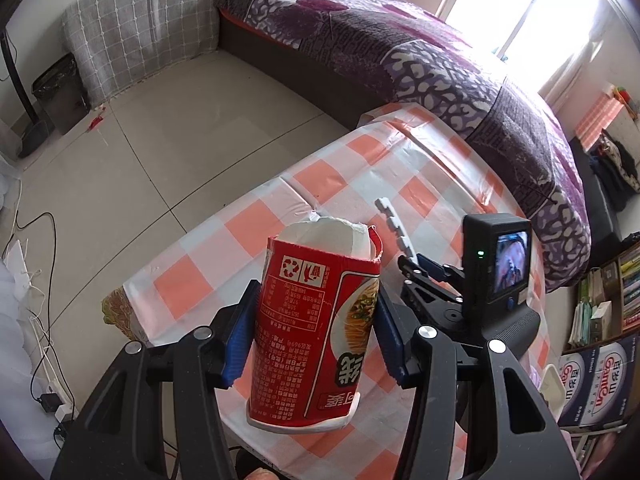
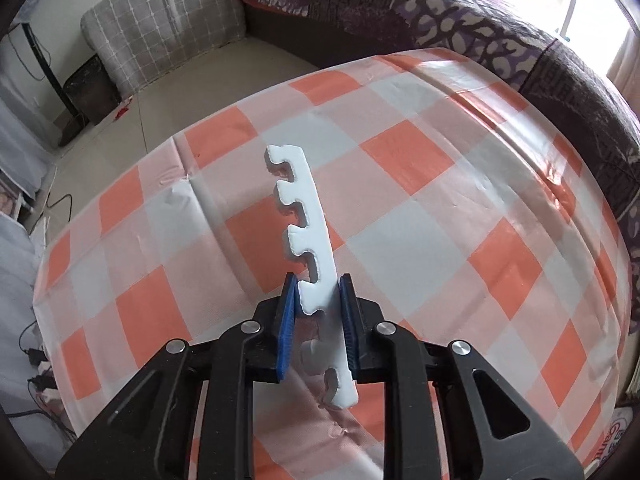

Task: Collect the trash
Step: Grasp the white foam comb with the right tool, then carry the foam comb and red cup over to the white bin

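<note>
My left gripper is clamped on a red instant-noodle cup, held upside down above the near edge of the checked tablecloth; its torn white base points up, and I cannot see inside it. My right gripper pinches a notched white foam strip over the same cloth. Beyond the cloth's far edge lies a purple-patterned bed; a black waste bin stands on the floor well apart.
</note>
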`<state>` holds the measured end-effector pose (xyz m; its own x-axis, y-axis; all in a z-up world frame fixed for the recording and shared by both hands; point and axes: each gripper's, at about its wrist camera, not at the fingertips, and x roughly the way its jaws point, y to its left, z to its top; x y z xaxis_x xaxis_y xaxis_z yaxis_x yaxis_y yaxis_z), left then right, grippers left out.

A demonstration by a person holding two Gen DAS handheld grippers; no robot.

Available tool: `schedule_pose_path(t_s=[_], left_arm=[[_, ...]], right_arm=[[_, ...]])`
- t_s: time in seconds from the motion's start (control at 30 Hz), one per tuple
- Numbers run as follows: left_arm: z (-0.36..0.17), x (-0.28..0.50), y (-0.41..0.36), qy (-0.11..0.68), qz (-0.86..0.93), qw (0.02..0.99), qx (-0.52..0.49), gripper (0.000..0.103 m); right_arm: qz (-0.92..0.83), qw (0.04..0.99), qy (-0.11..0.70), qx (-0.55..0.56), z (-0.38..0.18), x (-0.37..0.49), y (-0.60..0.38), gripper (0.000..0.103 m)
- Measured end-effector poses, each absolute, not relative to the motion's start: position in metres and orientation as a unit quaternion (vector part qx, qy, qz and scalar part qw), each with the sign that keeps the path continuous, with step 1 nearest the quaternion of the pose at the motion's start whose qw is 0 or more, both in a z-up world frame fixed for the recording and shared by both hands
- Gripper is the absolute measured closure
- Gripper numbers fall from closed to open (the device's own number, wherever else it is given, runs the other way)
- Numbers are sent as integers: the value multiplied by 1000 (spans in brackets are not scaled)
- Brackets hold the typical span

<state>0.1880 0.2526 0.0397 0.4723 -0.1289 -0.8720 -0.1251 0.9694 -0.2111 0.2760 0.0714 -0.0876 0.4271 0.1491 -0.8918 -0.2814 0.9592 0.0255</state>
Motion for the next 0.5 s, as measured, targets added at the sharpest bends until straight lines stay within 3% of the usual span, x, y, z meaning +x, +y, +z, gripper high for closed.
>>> schedule_pose_path(t_s=[0.5], left_arm=[[48, 188, 207, 502, -16, 859, -95, 50]], right_arm=[[63, 882, 467, 7, -31, 248, -1, 82]])
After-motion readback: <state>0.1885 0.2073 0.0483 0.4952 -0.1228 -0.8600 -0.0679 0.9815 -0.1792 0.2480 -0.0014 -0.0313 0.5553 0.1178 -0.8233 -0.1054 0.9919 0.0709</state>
